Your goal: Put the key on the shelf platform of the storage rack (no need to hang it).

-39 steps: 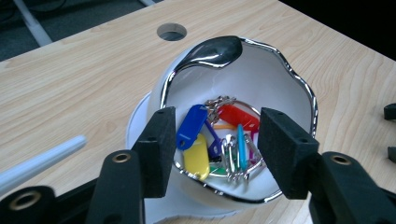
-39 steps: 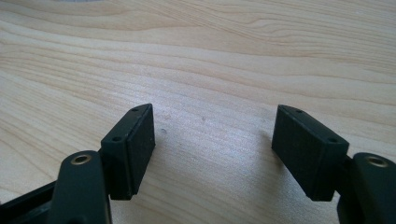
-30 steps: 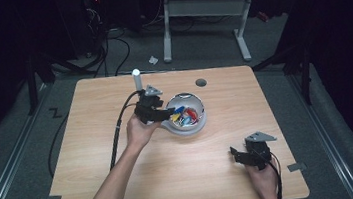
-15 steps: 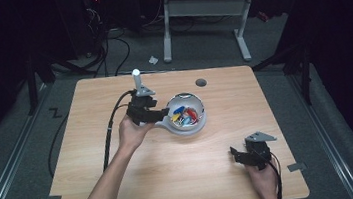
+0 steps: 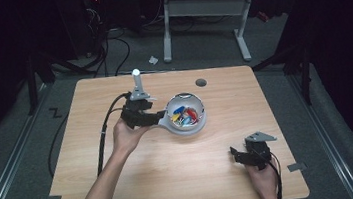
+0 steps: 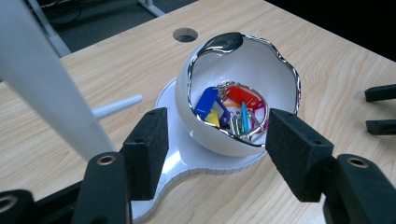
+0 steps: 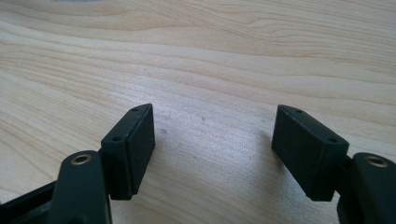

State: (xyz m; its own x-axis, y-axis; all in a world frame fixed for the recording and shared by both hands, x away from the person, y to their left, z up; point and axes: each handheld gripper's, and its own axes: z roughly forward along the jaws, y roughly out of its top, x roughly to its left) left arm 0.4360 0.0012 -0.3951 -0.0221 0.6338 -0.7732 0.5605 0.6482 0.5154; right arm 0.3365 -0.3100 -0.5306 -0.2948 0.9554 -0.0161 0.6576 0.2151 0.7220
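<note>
Left claw (image 6: pixel 212 144) open, bowl (image 6: pixel 243 84) upright, tilted

The right gripper (image 7: pixel 212 154) hovered low over the bare wooden table (image 7: pixel 224 56), jaws spread wide apart, nothing between them but pale grain.

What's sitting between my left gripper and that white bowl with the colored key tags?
Nothing visible. The left gripper is open, with its jaws on either side of the white bowl and bare table between them. A white post stands off to the side, clear of that gap.
</note>
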